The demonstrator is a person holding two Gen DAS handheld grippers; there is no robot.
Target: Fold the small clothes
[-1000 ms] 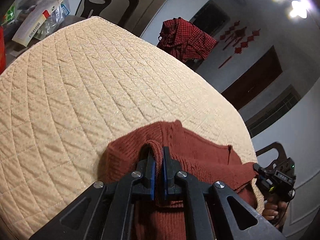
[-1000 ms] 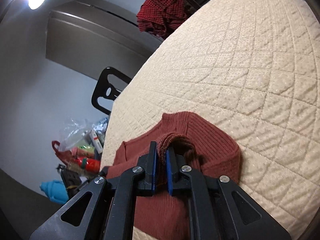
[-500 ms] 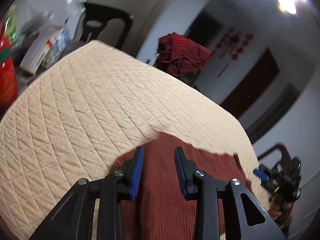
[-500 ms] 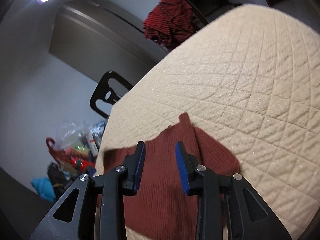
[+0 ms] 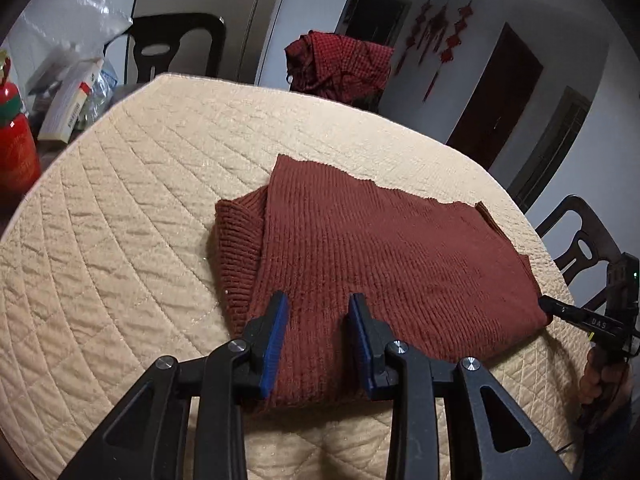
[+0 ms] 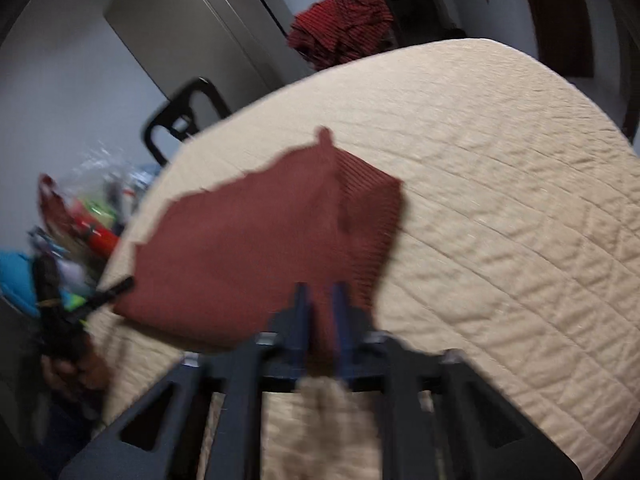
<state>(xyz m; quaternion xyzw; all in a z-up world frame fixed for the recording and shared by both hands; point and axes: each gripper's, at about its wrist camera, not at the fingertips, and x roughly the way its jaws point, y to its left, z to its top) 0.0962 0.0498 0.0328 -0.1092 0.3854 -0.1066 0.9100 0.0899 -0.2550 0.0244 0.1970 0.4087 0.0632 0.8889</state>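
Observation:
A rust-red knitted sweater (image 5: 376,256) lies folded on the round table with the beige quilted cover (image 5: 120,220). My left gripper (image 5: 318,312) is open and empty, its blue pads just above the sweater's near edge. In the blurred right wrist view the sweater (image 6: 248,252) lies near the table's left edge, and my right gripper (image 6: 320,300) hovers at its near edge with the jaws a narrow gap apart, holding nothing. The right gripper also shows at the right edge of the left wrist view (image 5: 560,310), beside the sweater's corner.
A red checked garment (image 5: 340,64) hangs over a chair behind the table. Black chairs stand at the back left (image 5: 176,48) and at the right (image 5: 580,240). A red bottle (image 5: 16,152), a box and plastic bags crowd a side surface at the left.
Both grippers let go of the sweater's folded edge, opened and pulled back. The sweater now lies flat, folded over. The right gripper's jaws have since narrowed.

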